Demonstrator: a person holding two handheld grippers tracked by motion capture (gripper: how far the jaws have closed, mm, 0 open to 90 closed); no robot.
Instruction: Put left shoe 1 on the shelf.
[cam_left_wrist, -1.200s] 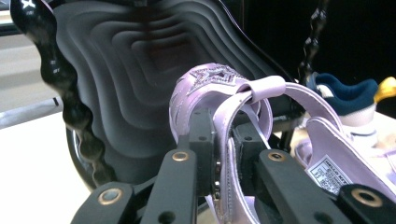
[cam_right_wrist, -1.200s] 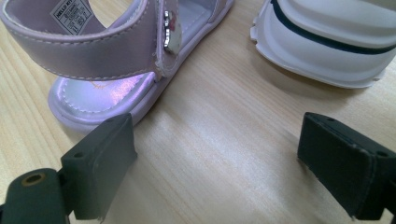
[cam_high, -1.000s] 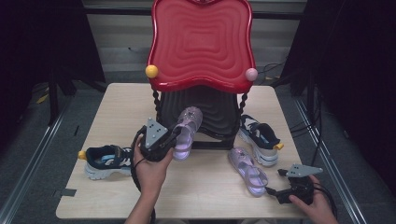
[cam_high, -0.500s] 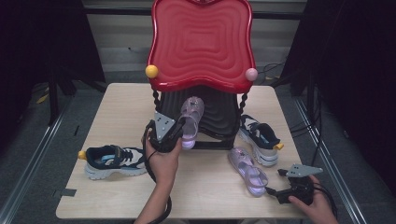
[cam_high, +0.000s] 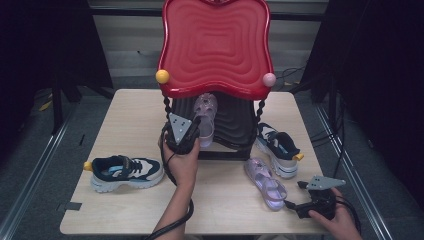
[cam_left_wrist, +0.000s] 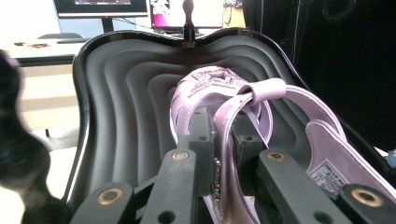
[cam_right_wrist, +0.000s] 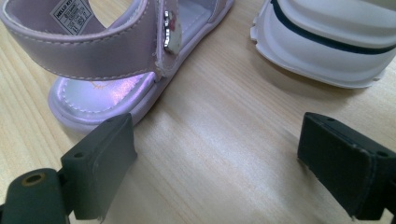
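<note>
**Lilac sandal held at the black seat, its twin on the table**

A red wavy chair back (cam_high: 216, 47) rises at the far middle of the wooden table (cam_high: 125, 210), above a black ribbed seat (cam_high: 235, 122); a yellow ball (cam_high: 162, 76) and a pink ball (cam_high: 269, 79) sit at its lower corners. On the near left lies a navy-and-white sneaker (cam_high: 122, 171), and a matching sneaker (cam_high: 277, 148) lies right of the seat.

The left gripper (cam_high: 192, 131) is closed on the strap of a lilac sandal (cam_left_wrist: 219, 100), holding it against the black seat; its fingers (cam_left_wrist: 201, 140) pinch the strap from both sides. A label inside this sandal's heel is too blurred to read.

The second lilac sandal (cam_high: 265, 182) lies flat on the table, near right, just beside the right sneaker. Its heel label reads "HELLO KIT…" in the right gripper view, the rest cut off.

The right gripper (cam_right_wrist: 224, 163) rests at the near right corner, jaws wide apart and holding nothing, the second sandal's toe just beyond one jaw.
</note>
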